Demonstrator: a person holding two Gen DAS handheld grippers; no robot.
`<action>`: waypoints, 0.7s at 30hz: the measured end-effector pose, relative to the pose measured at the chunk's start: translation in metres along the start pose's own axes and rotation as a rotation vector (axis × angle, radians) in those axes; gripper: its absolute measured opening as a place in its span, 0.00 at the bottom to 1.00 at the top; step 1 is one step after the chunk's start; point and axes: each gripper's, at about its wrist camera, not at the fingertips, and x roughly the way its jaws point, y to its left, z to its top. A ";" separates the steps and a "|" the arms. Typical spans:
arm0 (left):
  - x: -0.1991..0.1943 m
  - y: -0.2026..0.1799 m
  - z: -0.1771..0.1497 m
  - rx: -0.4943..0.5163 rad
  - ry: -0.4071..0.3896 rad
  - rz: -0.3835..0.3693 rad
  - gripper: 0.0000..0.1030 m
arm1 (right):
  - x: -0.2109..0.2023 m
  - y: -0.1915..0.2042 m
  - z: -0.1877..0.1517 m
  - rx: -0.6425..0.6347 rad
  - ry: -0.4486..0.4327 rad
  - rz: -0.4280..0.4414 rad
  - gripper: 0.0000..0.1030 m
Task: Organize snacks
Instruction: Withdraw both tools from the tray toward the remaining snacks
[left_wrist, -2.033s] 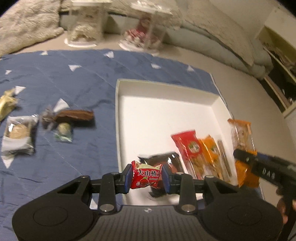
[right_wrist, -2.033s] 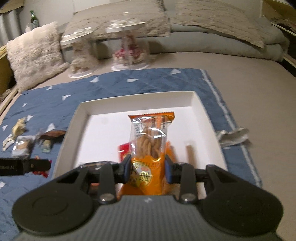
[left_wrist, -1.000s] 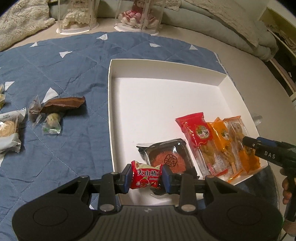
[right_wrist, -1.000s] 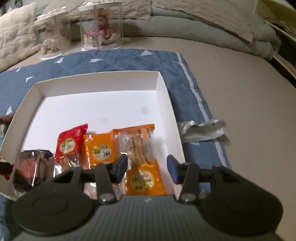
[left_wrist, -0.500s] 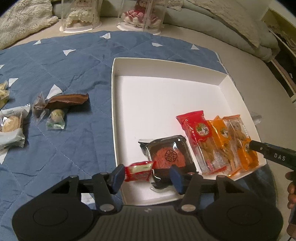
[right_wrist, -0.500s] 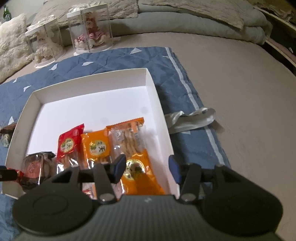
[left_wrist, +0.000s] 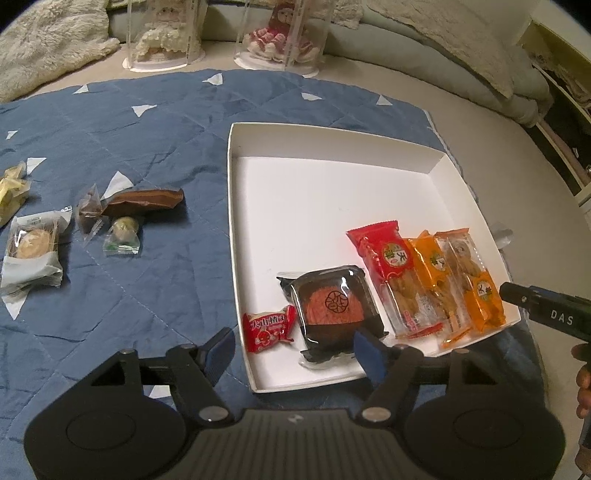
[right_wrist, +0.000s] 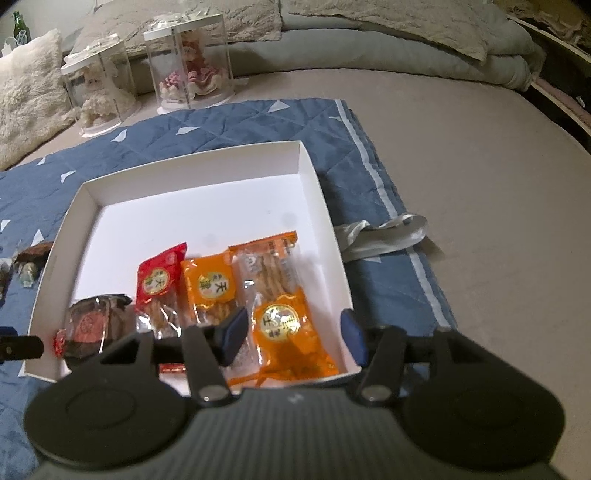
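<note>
**Snack tray, part filled; loose stock left of it**

Holding at the near edge of the white tray (left_wrist: 332, 147), both grippers are empty, jaws spread wide.

- Left gripper (left_wrist: 293, 350): hovers over the tray's near-left corner, fingers pointing to the far side. Nothing between the pads.
- Right gripper (right_wrist: 293, 334): hovers over the tray's near-right corner, jaws straddling the near end of the rightmost orange packet (right_wrist: 284, 306) without touching it, as far as can be told.
- In tray, near row, left to right: small red candy packet (left_wrist: 267, 326); dark round cake in clear wrap (left_wrist: 334, 306); red stick packet (left_wrist: 391, 273); orange stick packet (left_wrist: 434, 273); the rightmost orange packet. The three stick packets lie side by side, long axes running near to far.
- Outside tray, on the blue quilt (left_wrist: 147, 147), well left of it: brown wrapped snack (left_wrist: 144, 201), long axis left to right; small green-wrapped sweet (left_wrist: 123, 232); pale pastry in clear wrap (left_wrist: 31, 251); yellow packet (left_wrist: 9, 192) at the left edge.

Judgement: remaining stock lies left and slightly far of the left gripper, which is much the nearer; the brown snack's long axis runs across its fingers, so the jaws already suit it.
</note>
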 end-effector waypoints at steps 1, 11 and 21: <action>-0.002 0.000 0.000 0.000 -0.004 0.000 0.76 | 0.000 0.000 0.000 -0.001 0.001 0.001 0.60; -0.014 0.000 -0.008 -0.016 -0.035 0.007 1.00 | -0.024 0.004 -0.009 -0.023 -0.040 0.023 0.98; -0.029 0.041 -0.011 -0.057 -0.075 0.066 1.00 | -0.027 0.038 -0.006 -0.037 -0.087 0.052 1.00</action>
